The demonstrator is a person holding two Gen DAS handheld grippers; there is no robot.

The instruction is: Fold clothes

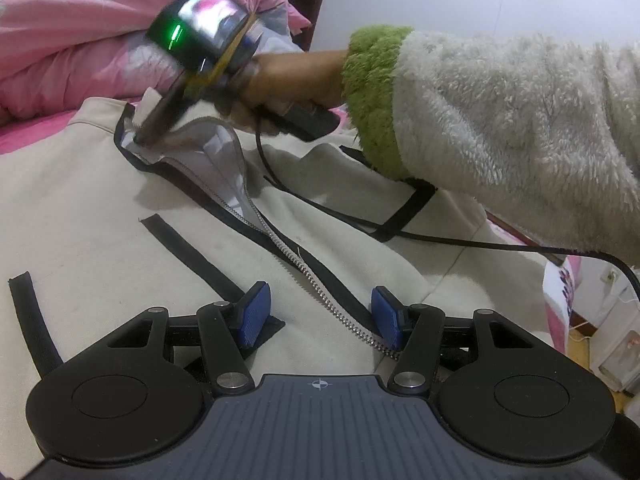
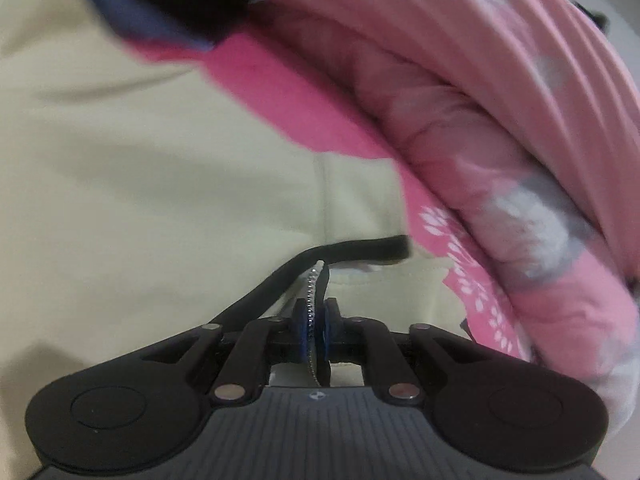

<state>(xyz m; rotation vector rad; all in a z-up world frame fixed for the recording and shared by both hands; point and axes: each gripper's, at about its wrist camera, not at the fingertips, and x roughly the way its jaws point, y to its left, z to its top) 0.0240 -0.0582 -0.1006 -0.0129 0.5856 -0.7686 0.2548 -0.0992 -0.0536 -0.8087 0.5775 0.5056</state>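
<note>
The right claw (image 2: 316, 328) pinches the cream jacket's (image 1: 100, 200) zipper edge (image 2: 314, 280); the left claw (image 1: 320, 316) gapes wide, holding nothing.

pink bed (image 2: 280, 92), cream jacket (image 1: 100, 200), seemingly quilt (image 1: 60, 40)

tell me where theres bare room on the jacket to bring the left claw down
Free: the plain cream panel between the black strap and the pink quilt. Crowded: the zipper line up to the collar, where the right claw is shut on the zipper edge, with its cable trailing across the far side. The left claw hovers open.
</note>
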